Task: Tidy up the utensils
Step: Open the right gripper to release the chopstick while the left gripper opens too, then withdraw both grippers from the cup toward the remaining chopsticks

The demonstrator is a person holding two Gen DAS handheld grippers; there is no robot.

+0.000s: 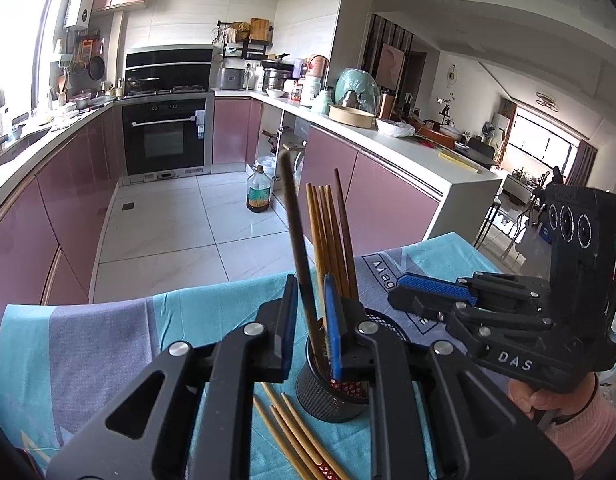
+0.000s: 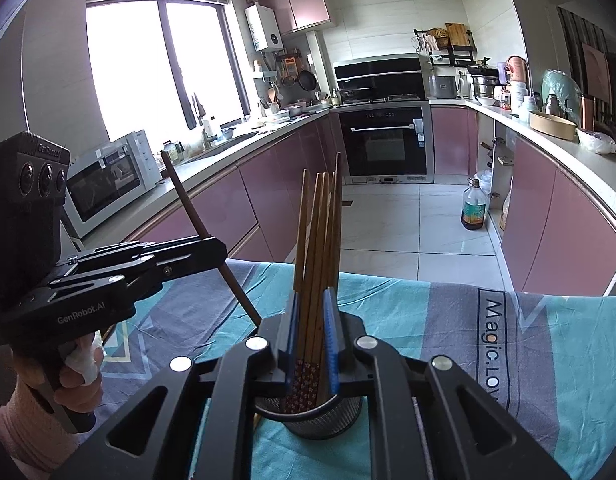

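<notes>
Both tongs are seen over the black wire-mesh cylindrical holder (image 1: 332, 384). Left tongs (image 1: 312, 320), low in the centre of the left view, are closed to a narrow gap on a single dark brown wooden chopstick (image 1: 293, 224), which is held tilted with its lower end at the holder's mouth. Right tongs (image 2: 312, 332), bottom centre of the right view, are drawn close around the bundle of light brown wooden chopsticks (image 2: 316, 240) standing in the holder; whether the bundle is actually pinched cannot be told.

A slip is judged possible, since the dark chopstick is gripped low and leans away from the bundle; it could pivot and miss the mouth. The light holder could also be tipped if either stick or tongs are pushed sideways against it.

Several loose light brown chopsticks (image 1: 291, 432) lie on the blue and grey patterned cloth (image 1: 107, 344) covering the tabletop, just beside the holder at lower centre, not yet gathered. The crowded bundle and the right tongs narrow the way in.
</notes>
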